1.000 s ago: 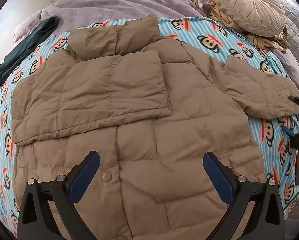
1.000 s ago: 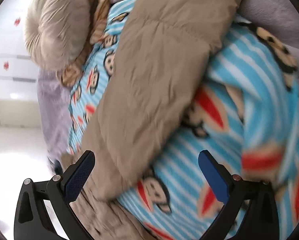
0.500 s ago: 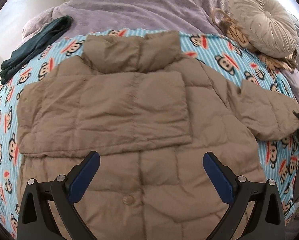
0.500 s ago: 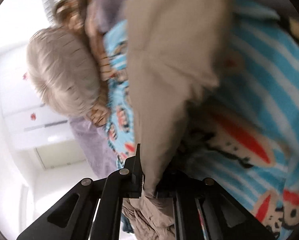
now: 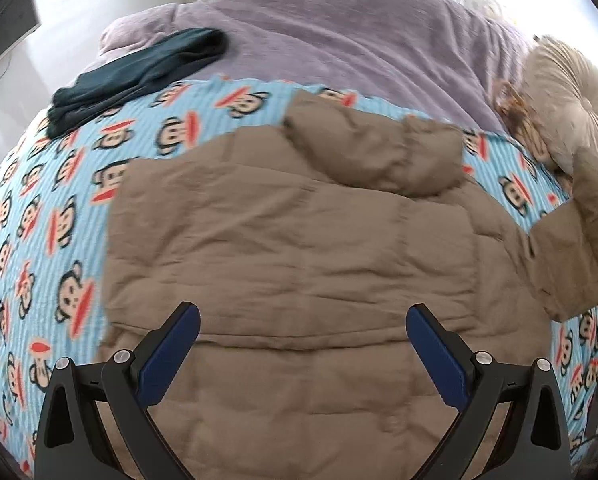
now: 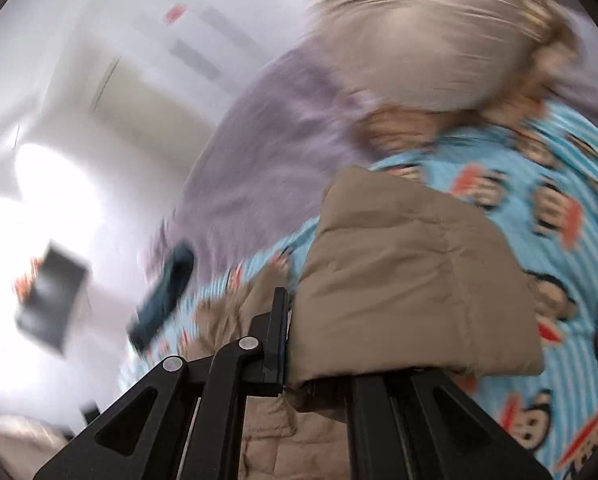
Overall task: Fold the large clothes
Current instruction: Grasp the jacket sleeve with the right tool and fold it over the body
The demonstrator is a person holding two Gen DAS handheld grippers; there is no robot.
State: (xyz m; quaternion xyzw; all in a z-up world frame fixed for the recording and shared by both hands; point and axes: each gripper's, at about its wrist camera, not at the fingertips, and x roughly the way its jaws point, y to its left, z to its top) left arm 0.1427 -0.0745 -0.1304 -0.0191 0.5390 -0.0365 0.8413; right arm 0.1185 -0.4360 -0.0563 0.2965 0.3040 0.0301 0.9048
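Note:
A tan quilted jacket (image 5: 299,256) lies spread on a blue monkey-print blanket (image 5: 59,208), one sleeve folded across its chest. Above the jacket's lower front hangs my left gripper (image 5: 303,340), open and empty, its blue pads wide apart. The other sleeve (image 5: 579,240) rises off the bed at the right edge of the left wrist view. In the right wrist view that sleeve's cuff (image 6: 411,280) is pinched in my right gripper (image 6: 299,360), which is shut on it and lifted above the blanket (image 6: 559,220). The right gripper itself does not show in the left wrist view.
A purple bedcover (image 5: 339,44) lies beyond the blanket. A dark teal garment (image 5: 139,76) rests at its far left. A round beige cushion (image 5: 571,92) on a woven basket sits at the right. A white floor and wall lie behind the bed.
My right gripper has shut on the sleeve cuff, lifted it off the blanket and rolled. In the left wrist view the jacket has slid right and the sleeve now stands up.

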